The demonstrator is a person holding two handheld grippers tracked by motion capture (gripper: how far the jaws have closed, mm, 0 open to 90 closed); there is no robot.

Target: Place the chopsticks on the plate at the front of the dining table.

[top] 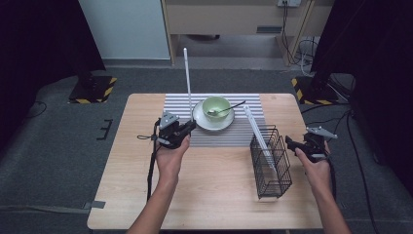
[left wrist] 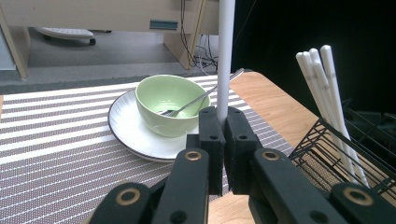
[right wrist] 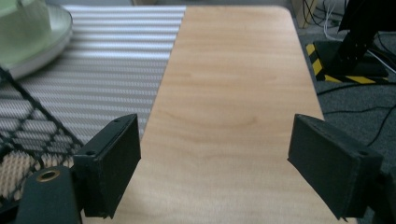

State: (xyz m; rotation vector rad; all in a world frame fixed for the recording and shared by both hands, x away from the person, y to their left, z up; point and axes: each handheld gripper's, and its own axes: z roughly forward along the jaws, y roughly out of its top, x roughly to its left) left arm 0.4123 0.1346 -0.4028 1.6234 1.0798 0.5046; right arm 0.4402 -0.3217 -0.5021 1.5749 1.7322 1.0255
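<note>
White stick upright, clamped at its lower end in left gripper, at 9 o'clock of green bowl on plate, over striped mat. More white sticks lean in wire basket at 4 o'clock. Right gripper jaws apart, empty, over wooden surface.

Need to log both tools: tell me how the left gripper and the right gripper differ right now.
The left gripper is shut on a white stick, held upright; the right gripper stands open with nothing between its jaws. The left gripper sits beside the plate; the right gripper sits right of the wire basket. Both are black and hand-held.
</note>
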